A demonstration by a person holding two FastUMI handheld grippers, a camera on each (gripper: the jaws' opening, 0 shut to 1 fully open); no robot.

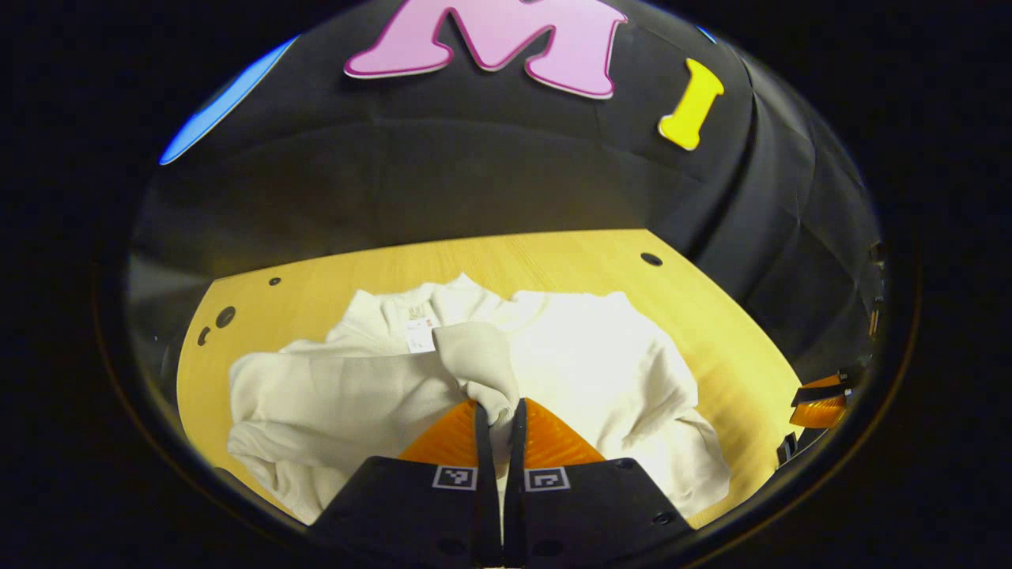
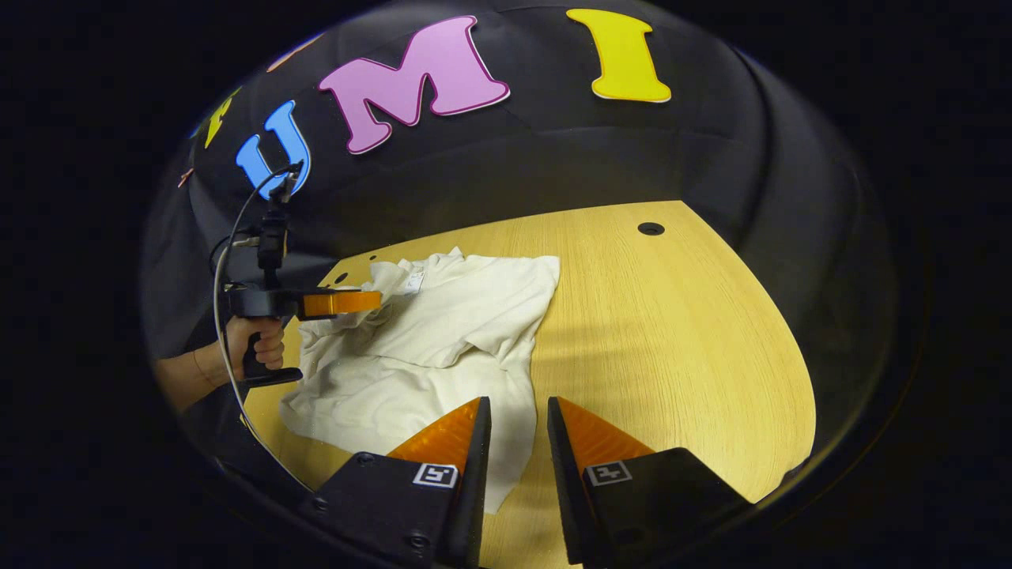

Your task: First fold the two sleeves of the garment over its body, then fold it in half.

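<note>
Left sleeve in transit over the body; right tool idle.

The left gripper (image 1: 500, 411) is closed on a bunched sleeve (image 1: 478, 363) of the white garment (image 2: 431, 332), which lies rumpled on the wooden table (image 2: 672, 332), its neck label (image 1: 420, 333) just beyond the pinch. In the right gripper view a hand (image 2: 257, 341) holds that tool above the cloth. The right gripper (image 2: 518, 415) stands with fingers parted, holding nothing, above the garment's near edge. Risk: a thin pinch may slip, or dragging may pull the unanchored body askew, spoiling the fold.
</note>
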